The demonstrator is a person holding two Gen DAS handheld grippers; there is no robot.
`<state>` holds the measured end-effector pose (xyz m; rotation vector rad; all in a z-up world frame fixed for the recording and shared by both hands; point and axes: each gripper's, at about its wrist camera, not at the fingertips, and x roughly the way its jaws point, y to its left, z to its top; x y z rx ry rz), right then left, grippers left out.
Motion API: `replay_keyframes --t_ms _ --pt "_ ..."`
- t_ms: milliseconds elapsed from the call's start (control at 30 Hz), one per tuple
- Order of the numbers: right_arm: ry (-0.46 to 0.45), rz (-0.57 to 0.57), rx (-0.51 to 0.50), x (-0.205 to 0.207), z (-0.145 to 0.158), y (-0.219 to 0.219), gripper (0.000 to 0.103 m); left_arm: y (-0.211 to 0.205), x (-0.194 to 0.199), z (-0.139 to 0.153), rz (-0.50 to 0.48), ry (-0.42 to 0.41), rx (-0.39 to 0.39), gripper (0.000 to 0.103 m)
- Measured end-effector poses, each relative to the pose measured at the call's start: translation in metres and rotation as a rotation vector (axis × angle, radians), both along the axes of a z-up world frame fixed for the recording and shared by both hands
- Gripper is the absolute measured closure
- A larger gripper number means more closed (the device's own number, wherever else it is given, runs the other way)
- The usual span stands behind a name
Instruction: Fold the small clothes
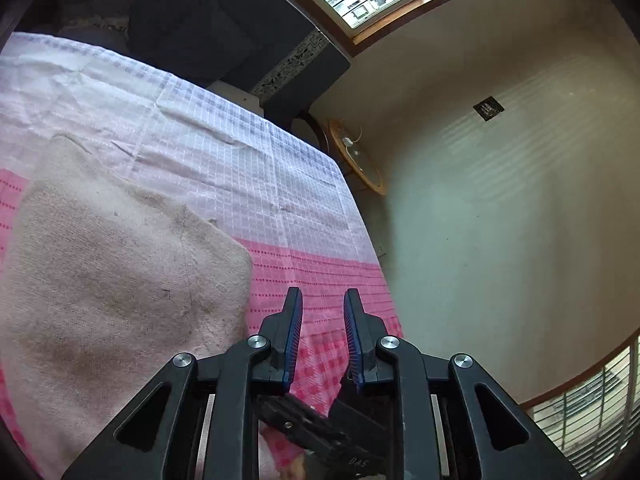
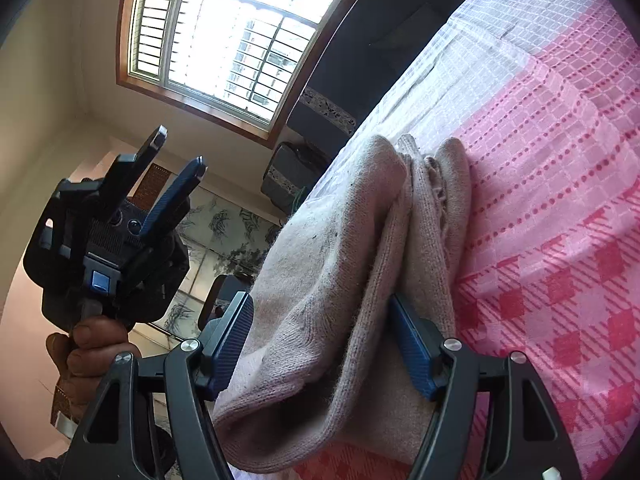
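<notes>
My right tongs (image 2: 320, 344) clamp the folded beige garment (image 2: 360, 260) on the pink checked bedspread (image 2: 560, 200), pinning its layers so the fold holds; my left tongs (image 1: 322, 308) hover beside it, slightly parted, empty

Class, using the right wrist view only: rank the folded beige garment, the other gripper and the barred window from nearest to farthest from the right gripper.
1. The folded beige garment: between the jaws of the right gripper, on the pink checked cloth.
2. The left gripper: raised at the left, empty, jaws apart.
3. The barred window: upper left, across the room.
</notes>
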<state>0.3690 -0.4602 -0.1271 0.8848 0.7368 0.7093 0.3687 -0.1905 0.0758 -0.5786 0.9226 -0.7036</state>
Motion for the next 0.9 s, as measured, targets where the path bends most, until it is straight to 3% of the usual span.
replay_keyframes --t_ms 100,200,267,400,467,500,533,633,700,733,833,900 --pt "0.021 0.028 -0.012 0.008 0.001 0.002 0.035 0.032 -0.022 -0.008 0.039 -0.107 0.133 0.078" --pt "0.029 0.057 -0.098 0.019 0.012 0.012 0.035 0.060 -0.042 -0.034 0.072 -0.132 0.217 0.078" --pt "0.029 0.079 -0.130 0.029 0.020 0.020 0.035 0.074 -0.052 -0.051 0.079 -0.124 0.233 0.078" --pt "0.044 0.101 -0.299 0.055 0.033 0.039 0.035 0.084 -0.066 -0.076 0.091 -0.120 0.217 0.078" --pt "0.049 0.108 -0.354 0.067 0.034 0.046 0.048 0.082 -0.071 -0.081 0.086 -0.139 0.230 0.078" --pt "0.047 0.113 -0.398 0.072 0.035 0.049 0.075 0.080 -0.072 -0.082 0.083 -0.149 0.235 0.077" --pt "0.033 0.119 -0.418 0.075 0.037 0.051 0.083 0.077 -0.073 -0.082 0.078 -0.157 0.240 0.076" --pt "-0.051 0.093 -0.378 0.073 0.055 0.038 0.085 0.073 -0.079 -0.077 0.048 -0.187 0.224 0.071" --pt "-0.074 0.060 -0.326 0.071 0.057 0.018 0.085 0.073 -0.082 -0.075 0.048 -0.211 0.213 0.052" --pt "-0.049 0.055 -0.314 0.075 0.051 0.010 0.085 0.074 -0.083 -0.076 0.051 -0.213 0.198 0.047" --pt "0.054 0.104 -0.251 0.087 0.018 0.000 0.085 0.078 -0.085 -0.081 0.052 -0.201 0.151 0.047" --pt "0.077 0.104 -0.183 0.089 0.010 -0.006 0.082 0.079 -0.087 -0.085 0.062 -0.213 0.153 0.047"
